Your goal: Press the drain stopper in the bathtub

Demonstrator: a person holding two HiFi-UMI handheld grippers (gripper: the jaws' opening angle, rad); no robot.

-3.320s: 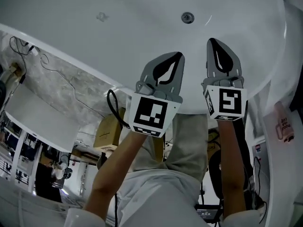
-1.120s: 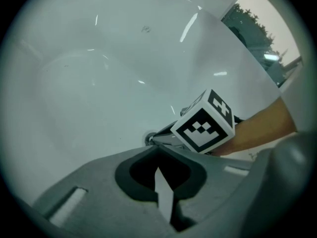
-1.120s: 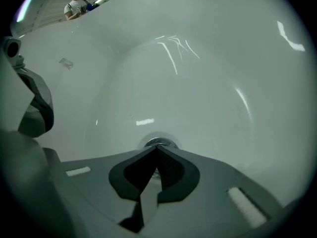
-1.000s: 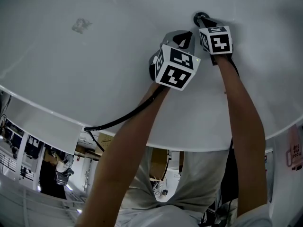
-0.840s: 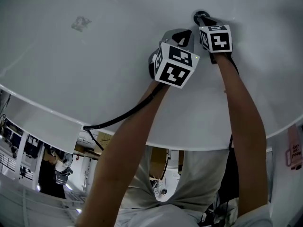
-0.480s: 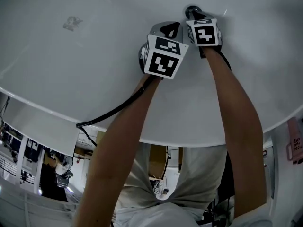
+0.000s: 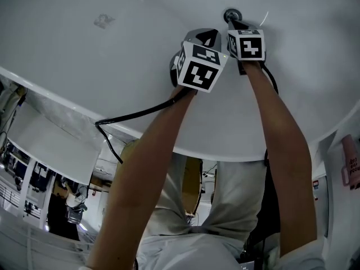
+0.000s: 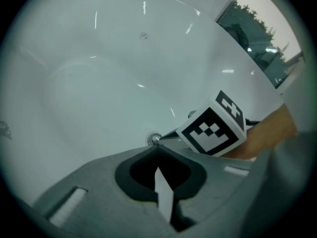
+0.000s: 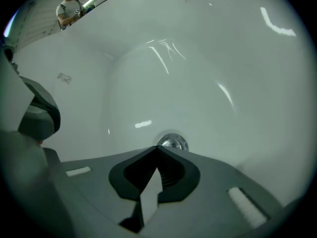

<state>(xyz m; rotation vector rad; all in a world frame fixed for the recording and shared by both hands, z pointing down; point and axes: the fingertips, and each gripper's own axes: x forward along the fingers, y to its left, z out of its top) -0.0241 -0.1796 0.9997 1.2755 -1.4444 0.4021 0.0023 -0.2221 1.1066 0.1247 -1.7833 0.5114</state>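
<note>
Right hand-held gripper [image 7: 236,24] tips at the round chrome drain stopper [image 7: 229,14] in the white bathtub [image 7: 84,66].
Left hand-held gripper [image 7: 207,37] just beside it; both pressed together, pinching nothing.

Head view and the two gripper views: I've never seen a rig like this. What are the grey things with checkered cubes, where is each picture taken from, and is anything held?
There is no robot here. A person holds a grey tool in each hand, and the checkered cube on each is part of it. The head view comes from a camera on the person's head, looking down into a white bathtub. The other two views come from cameras riding on the tools. The left tool and right tool both have their jaws closed and hold nothing. The right tool's tips are at the round metal drain stopper; I cannot tell whether they touch it.
</note>
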